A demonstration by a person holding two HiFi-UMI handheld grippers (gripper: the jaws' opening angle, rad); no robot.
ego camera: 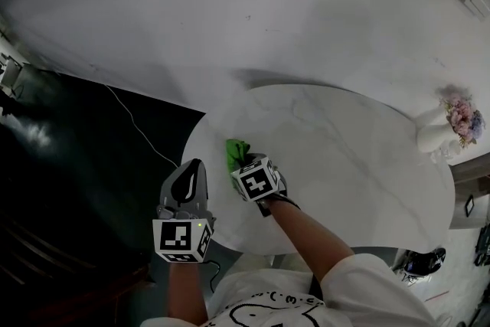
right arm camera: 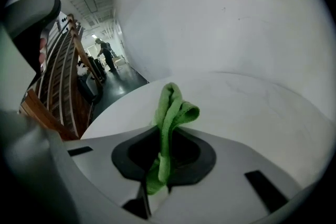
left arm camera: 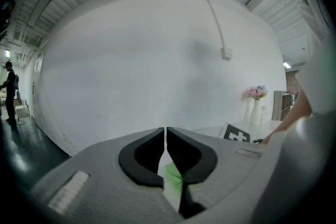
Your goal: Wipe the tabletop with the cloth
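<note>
A green cloth (ego camera: 236, 153) hangs bunched over the near-left part of the round white marble tabletop (ego camera: 360, 165). My right gripper (ego camera: 246, 163) is shut on it; in the right gripper view the cloth (right arm camera: 169, 118) rises in a fold from between the closed jaws. My left gripper (ego camera: 190, 174) stays at the table's left edge, off the marble, with its jaws pressed together and nothing between them. Through its own jaws (left arm camera: 166, 136) a sliver of the green cloth (left arm camera: 173, 178) shows below.
A white vase of pink flowers (ego camera: 452, 122) stands at the table's far right edge. Dark floor with a thin white cable (ego camera: 142, 134) lies left of the table. A white wall (ego camera: 253, 4) curves behind. A person (right arm camera: 106, 53) stands far down the corridor.
</note>
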